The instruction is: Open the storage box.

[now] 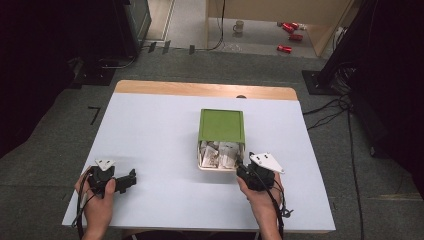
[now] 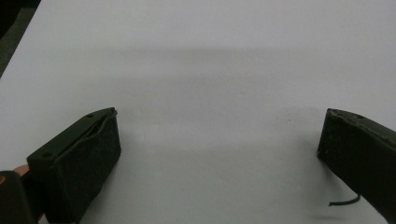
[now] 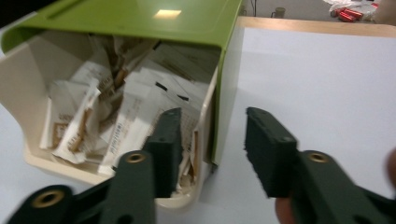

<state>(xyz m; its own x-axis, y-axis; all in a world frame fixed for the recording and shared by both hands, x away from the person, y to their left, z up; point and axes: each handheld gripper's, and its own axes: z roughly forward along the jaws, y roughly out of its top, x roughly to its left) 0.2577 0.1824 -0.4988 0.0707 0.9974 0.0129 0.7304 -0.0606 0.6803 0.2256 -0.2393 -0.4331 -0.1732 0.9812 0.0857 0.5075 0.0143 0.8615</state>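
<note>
A cream box with a green lid point(image 1: 221, 125) lies in the middle of the table, its open mouth towards me and stuffed with paper packets point(image 1: 217, 154). My right gripper point(image 1: 243, 167) is at the box's front right corner. In the right gripper view it is open point(image 3: 212, 140): one jaw is in front of the packets point(image 3: 121, 116), the other outside the box's right wall, under the green lid point(image 3: 140, 18). I cannot tell if the jaws touch the box. My left gripper point(image 1: 131, 179) rests at the front left, open point(image 2: 219, 135) over bare table.
The white table point(image 1: 150, 135) has a wooden strip along its far edge point(image 1: 200, 89). Beyond it on the floor are red cans point(image 1: 287, 30) and a mug point(image 1: 239, 26). Cables point(image 1: 330, 110) trail on the floor to the right.
</note>
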